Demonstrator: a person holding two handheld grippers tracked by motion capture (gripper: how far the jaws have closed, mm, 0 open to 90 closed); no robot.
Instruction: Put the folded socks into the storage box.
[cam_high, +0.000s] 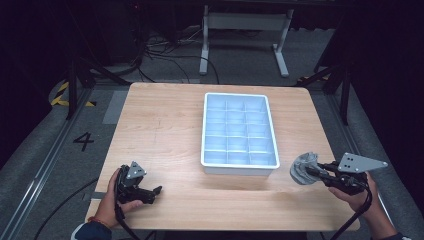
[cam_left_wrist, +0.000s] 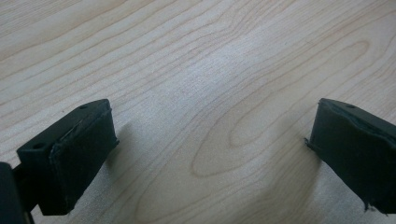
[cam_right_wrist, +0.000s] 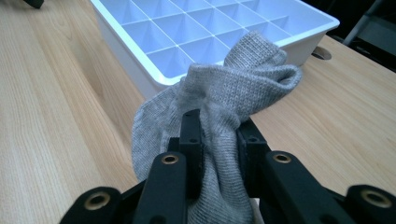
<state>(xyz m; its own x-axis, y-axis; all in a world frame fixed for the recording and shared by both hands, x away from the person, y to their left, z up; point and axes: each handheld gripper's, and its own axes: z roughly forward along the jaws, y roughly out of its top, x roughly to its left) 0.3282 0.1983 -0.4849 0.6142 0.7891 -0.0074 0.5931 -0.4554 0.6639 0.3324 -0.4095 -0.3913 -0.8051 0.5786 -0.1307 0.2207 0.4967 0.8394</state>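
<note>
High view, layout: white divided tray (cam_high: 240, 167) at mid-table, light wooden table (cam_high: 165, 130) bare around it, both hands at the near edge.
Sock, place: grey sock (cam_high: 301, 169) bunched up just right of the tray's near right corner, off to the side of the rim, not over any compartment.
Sock, grip: clamped in the right gripper (cam_right_wrist: 219, 135); jaws drawn narrow, pads pressing the knit from both sides, loose cloth bulging out ahead of the tips and hanging below.
Sock, height: appears lifted clear of the wood, though the underside is hard to make out.
Left gripper: resting low near the left corner of the table (cam_high: 150, 192); jaws standing wide in the left gripper view (cam_left_wrist: 205, 149), nothing between them but wood grain.
Tray, contents: every visible compartment empty.
Done so far: pick-up looks complete, grasp seemingly firm.
Left to do: carry over the rim, choose a cell, lower, release; judged as roughly the first third finished.
Likely snag: trailing cloth catching on the tray wall or straddling two cells.
</note>
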